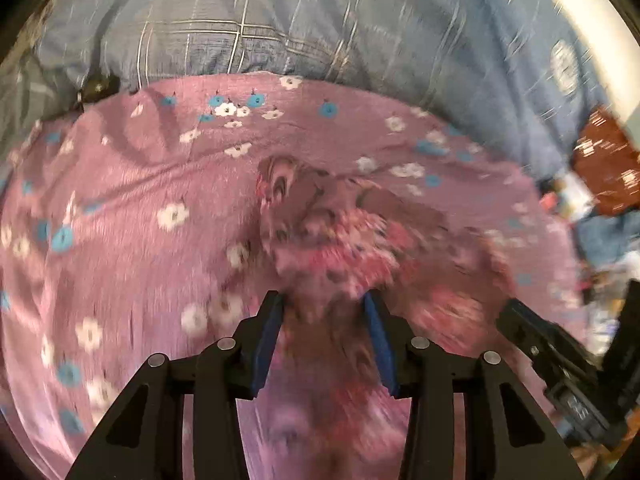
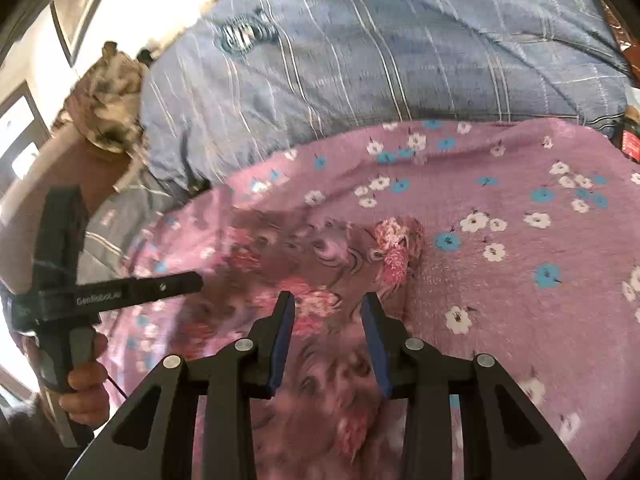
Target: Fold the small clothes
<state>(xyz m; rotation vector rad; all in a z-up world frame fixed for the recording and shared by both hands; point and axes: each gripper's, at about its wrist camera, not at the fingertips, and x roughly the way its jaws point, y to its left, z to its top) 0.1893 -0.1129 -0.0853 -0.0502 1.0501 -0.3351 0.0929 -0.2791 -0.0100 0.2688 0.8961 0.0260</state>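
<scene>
A small brownish-pink floral garment (image 1: 320,220) lies crumpled on the purple flowered bedsheet (image 1: 120,208). My left gripper (image 1: 324,300) hovers over its near edge with the jaws apart; blurred cloth shows between the blue pads (image 1: 268,344), which do not press on it. In the right wrist view the same garment (image 2: 320,248) spreads across the sheet (image 2: 520,280), and my right gripper (image 2: 328,298) stands open above it, the cloth lying under the gap. The left tool (image 2: 80,296) shows at the far left, held by a hand (image 2: 84,388).
A blue checked quilt (image 1: 320,20) is bunched along the far side of the sheet. A brown patterned item (image 1: 608,168) and mixed clutter lie at the right. The right tool's black body (image 1: 552,352) is close on the right. A fluffy beige thing (image 2: 108,104) sits at the quilt's left end.
</scene>
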